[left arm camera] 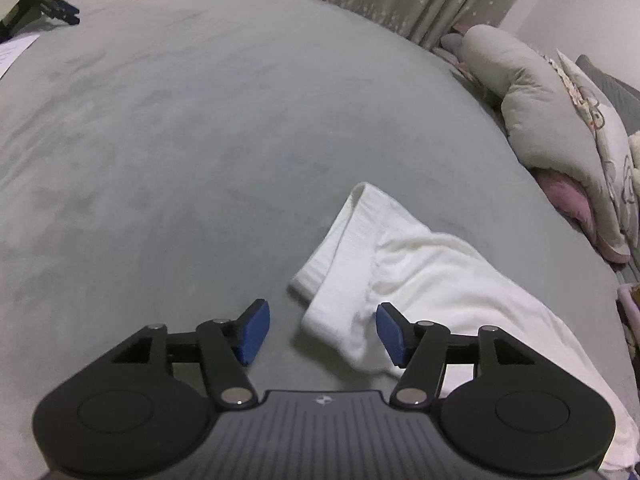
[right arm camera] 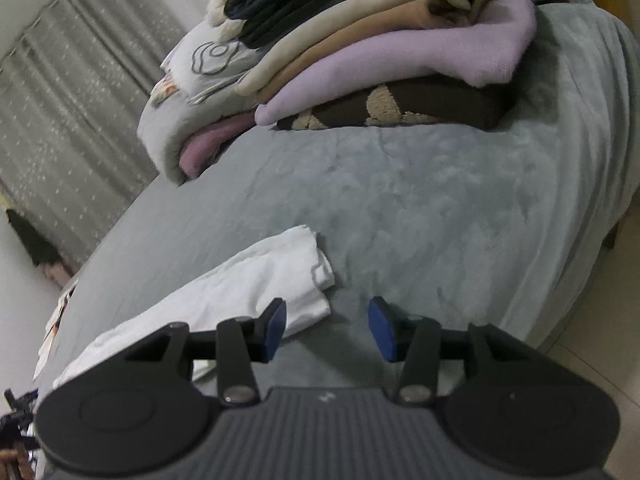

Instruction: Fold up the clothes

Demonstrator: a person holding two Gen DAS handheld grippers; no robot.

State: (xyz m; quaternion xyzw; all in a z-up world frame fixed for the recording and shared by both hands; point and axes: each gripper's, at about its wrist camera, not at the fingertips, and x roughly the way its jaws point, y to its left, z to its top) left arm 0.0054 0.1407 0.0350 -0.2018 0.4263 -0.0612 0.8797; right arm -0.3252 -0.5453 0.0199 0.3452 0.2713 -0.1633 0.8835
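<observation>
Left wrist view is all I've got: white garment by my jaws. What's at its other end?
Observer: The white garment ends in a folded edge, and the right gripper hangs just past it, over bare grey bedding.
Operator: Right gripper holding anything?
Observer: No. Its jaws stand apart and nothing is between the pads.
Operator: Any finished folds around?
Observer: Yes, a stack of folded clothes sits farther up the bed, a lilac piece on a brown one.
Operator: Is the garment touching the stack?
Observer: No, a stretch of bedding lies between them.
</observation>
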